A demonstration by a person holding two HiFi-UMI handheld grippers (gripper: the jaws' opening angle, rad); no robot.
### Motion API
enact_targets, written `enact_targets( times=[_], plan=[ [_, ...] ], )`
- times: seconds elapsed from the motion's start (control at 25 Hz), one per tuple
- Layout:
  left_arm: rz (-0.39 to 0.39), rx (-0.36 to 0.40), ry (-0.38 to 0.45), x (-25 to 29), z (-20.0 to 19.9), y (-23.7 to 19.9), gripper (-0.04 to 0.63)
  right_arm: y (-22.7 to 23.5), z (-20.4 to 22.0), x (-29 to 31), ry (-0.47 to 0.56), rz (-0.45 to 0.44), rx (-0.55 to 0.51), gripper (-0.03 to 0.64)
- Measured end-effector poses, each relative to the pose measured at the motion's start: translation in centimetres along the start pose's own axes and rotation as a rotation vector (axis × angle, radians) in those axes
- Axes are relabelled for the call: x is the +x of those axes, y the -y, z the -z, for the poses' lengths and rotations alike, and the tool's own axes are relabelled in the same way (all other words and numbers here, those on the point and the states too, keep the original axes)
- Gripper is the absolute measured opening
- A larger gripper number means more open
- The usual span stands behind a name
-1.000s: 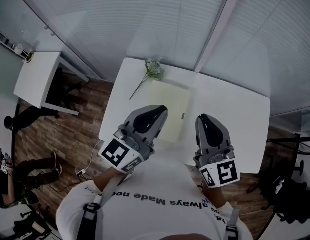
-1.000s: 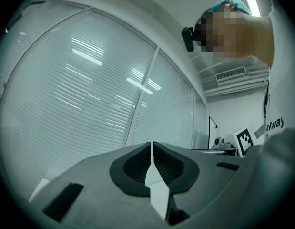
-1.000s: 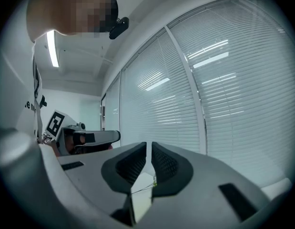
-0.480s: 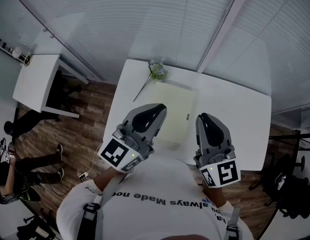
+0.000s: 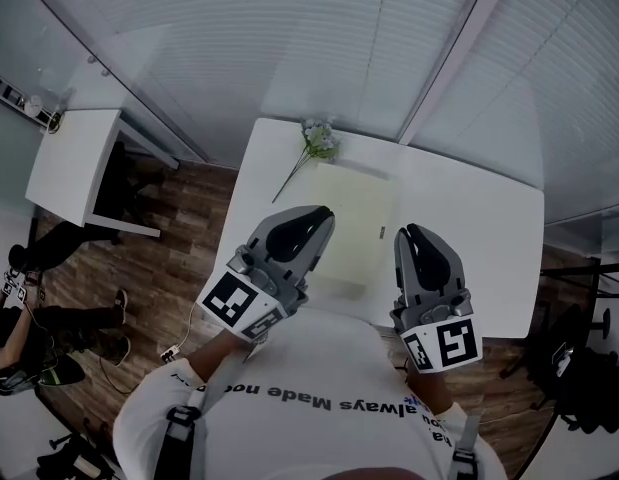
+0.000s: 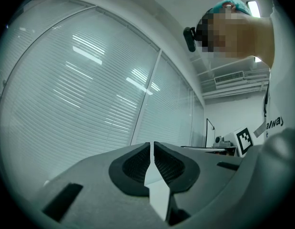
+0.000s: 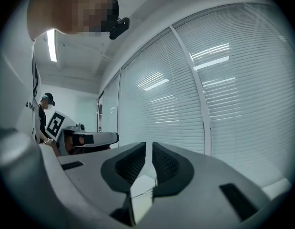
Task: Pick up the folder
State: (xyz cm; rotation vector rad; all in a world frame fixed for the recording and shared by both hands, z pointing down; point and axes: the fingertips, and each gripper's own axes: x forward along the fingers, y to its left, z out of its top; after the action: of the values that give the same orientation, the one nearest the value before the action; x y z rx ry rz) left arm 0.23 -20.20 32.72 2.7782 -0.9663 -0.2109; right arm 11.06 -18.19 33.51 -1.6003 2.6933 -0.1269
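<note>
A pale yellow-green folder [image 5: 355, 226] lies flat in the middle of the white table [image 5: 469, 238], with a small clasp on its right edge. Both grippers hover level above the table's near edge, apart from the folder. My left gripper [image 5: 322, 214] is over the folder's near left corner, jaws shut and empty [image 6: 152, 145]. To the right of the folder, my right gripper [image 5: 410, 231] is also shut with nothing in it [image 7: 148, 145]. Neither gripper view shows the folder clearly.
A sprig of pale flowers [image 5: 313, 145] lies at the table's far edge, just beyond the folder. A smaller white table [image 5: 74, 158] stands to the left on the wooden floor. A person [image 5: 24, 343] is at the far left. Window blinds run behind the table, and dark stands [image 5: 579, 368] are at right.
Both grippers have eased a little forward over the table's near edge, still shut. The person at the far left has shifted.
</note>
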Motion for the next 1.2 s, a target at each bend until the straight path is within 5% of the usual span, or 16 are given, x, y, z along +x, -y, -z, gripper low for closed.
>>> enact_targets(
  times=[1.2],
  plan=[
    [-0.076, -0.152, -0.23, -0.2, 12.4, -6.4, 0.201, 1.5, 13.4, 2.5, -0.227, 0.023, 0.09, 0.224]
  ],
)
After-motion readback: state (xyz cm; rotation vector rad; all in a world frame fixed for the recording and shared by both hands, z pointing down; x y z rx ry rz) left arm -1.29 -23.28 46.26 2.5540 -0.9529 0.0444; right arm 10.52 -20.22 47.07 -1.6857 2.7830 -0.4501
